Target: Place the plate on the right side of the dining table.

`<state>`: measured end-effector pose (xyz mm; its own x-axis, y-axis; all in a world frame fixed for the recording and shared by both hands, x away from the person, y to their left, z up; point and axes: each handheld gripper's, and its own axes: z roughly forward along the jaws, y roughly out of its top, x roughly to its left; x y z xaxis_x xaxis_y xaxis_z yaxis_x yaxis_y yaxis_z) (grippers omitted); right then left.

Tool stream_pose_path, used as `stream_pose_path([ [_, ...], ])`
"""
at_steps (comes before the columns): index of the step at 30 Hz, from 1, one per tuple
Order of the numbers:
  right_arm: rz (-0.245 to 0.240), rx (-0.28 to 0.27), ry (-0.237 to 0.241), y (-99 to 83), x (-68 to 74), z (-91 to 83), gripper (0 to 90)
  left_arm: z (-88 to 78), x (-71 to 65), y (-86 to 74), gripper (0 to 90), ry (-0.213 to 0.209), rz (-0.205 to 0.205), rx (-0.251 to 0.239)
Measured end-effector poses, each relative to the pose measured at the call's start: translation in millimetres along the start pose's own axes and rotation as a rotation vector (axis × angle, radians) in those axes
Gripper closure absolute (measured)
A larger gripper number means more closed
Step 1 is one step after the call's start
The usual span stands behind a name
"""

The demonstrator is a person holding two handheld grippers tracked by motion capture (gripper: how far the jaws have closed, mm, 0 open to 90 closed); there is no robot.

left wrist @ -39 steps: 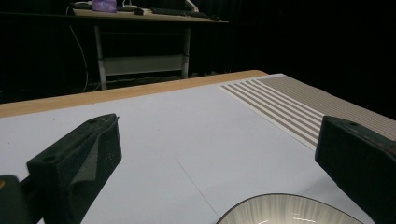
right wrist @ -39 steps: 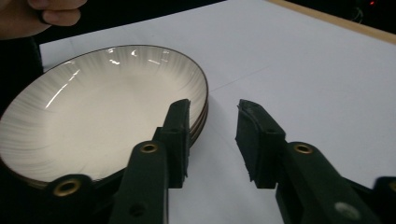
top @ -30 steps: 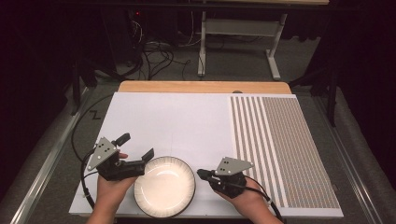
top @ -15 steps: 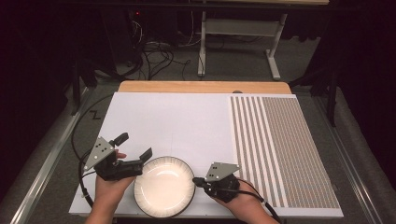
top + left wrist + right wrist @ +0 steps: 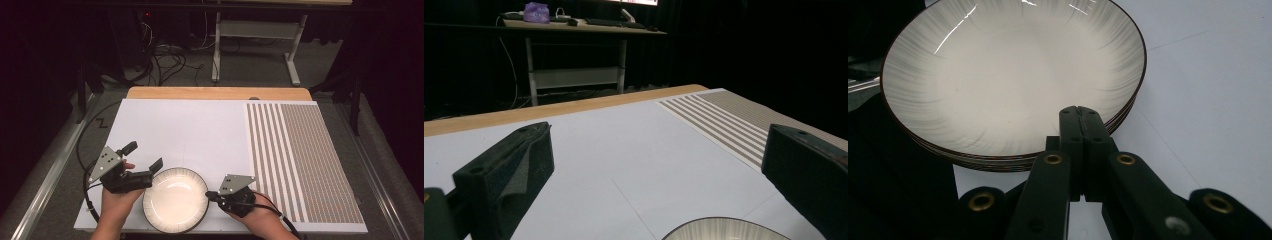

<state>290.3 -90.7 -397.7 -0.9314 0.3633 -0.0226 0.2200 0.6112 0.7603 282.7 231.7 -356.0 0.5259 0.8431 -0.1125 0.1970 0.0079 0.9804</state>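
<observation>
A shallow white plate (image 5: 175,200) with a dark rim lies near the front edge of the white mat (image 5: 190,125); in the right gripper view it looks like the top of a short stack (image 5: 1013,75). My left gripper (image 5: 145,156) is just left of the plate, its jaws wide open and holding nothing. In the left gripper view the plate's rim (image 5: 724,230) shows low between the open jaws of my left gripper (image 5: 649,165). My right gripper (image 5: 210,194) is at the plate's right edge, shut. In its own view my right gripper (image 5: 1080,112) has its tips pressed together right at the rim.
A panel of brown stripes (image 5: 300,160) covers the right part of the mat. The wooden table edge (image 5: 215,93) runs along the back. Beyond it stand a metal desk frame (image 5: 255,30) and loose cables (image 5: 165,55) on the floor. Black cables trail from both grippers.
My right gripper has slid a little to the left, up to the plate's right rim. The left gripper and the plate have stayed where they were.
</observation>
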Motion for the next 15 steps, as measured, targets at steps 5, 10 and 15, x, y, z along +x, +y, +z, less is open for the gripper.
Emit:
stream_pose_path([
  [5,0.001,0.001,-0.001,-0.4,0.6,0.7,90.0,0.8,-0.4,0.6,1.0,-0.003,-0.008,-0.004],
  [10,0.001,0.002,-0.005,-0.1,1.1,0.7,90.0,1.0,-1.3,1.0,1.1,-0.008,-0.006,-0.002],
  [15,0.002,0.001,-0.005,0.1,1.5,0.7,90.0,0.7,-1.0,2.0,1.1,-0.006,-0.009,-0.005],
])
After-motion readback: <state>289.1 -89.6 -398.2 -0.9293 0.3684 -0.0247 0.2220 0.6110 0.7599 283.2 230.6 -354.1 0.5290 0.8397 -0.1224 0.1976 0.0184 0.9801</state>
